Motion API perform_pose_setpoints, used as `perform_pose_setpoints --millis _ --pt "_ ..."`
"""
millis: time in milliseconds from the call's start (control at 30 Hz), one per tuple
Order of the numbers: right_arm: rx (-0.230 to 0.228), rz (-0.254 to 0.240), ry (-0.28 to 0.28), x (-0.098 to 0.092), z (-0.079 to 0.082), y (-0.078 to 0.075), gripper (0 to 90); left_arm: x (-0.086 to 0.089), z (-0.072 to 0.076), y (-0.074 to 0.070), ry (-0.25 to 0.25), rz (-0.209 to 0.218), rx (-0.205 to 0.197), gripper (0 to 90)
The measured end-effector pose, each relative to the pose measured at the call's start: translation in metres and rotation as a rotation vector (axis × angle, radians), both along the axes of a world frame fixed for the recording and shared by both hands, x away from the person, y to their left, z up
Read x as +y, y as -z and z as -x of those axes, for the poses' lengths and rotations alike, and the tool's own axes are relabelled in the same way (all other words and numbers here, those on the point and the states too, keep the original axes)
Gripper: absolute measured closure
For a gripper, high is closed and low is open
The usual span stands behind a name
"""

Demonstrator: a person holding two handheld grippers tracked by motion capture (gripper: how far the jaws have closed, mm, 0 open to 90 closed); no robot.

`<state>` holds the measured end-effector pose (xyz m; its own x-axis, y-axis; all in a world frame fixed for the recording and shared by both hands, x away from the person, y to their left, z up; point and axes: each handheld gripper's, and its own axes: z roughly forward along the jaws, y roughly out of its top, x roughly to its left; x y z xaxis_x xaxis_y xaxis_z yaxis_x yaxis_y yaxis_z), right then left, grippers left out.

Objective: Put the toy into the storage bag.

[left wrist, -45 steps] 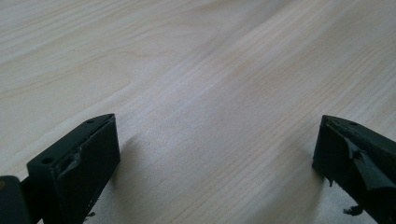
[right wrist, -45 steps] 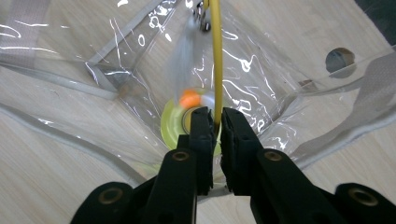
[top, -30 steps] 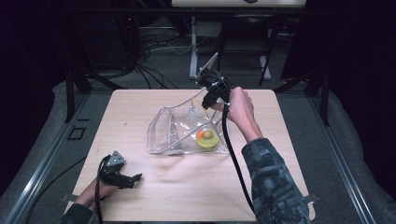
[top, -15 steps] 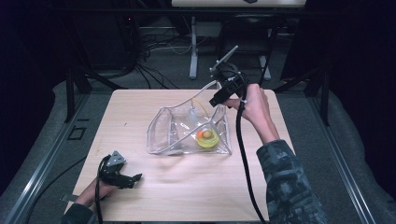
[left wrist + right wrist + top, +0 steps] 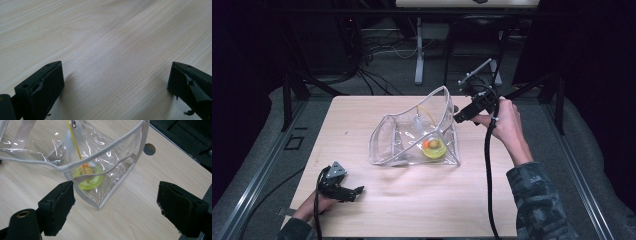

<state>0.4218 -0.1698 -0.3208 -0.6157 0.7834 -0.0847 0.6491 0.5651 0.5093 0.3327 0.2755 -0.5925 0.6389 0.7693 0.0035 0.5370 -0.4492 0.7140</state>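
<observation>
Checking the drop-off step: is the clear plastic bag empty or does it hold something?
Not empty. A yellow-green round object with an orange bit lies at the bottom of the clear plastic bag, seen through its wall.

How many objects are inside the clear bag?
1: a yellow-green ring-shaped object with an orange piece on it lies at the bottom of the clear bag, near its right corner; creases and glare might hide something smaller.

A light wooden table [image 5: 377, 210] stands on grey floor [image 5: 587, 150]; black cables [image 5: 377, 50] lie behind it.
</observation>
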Motion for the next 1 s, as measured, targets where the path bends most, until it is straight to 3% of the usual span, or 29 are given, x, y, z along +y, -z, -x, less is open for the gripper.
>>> perform_pose_setpoints --millis 367,733,767,1000 --pt "0.027 -0.02 0.028 -0.028 0.01 0.033 8.9 0.0 0.0 0.0 0.0 -0.003 -0.001 0.3" --pt "0.109 -0.047 0.039 -0.043 0.02 0.089 2.5 0.0 0.0 0.0 0.001 -0.003 -0.001 0.3" --pt "0.109 -0.047 0.039 -0.043 0.02 0.089 2.5 0.0 0.0 0.0 0.001 -0.003 -0.001 0.3" --pt "0.158 -0.042 0.038 -0.052 0.035 0.132 0.8 0.0 0.0 0.0 0.0 -0.003 -0.001 0.3"
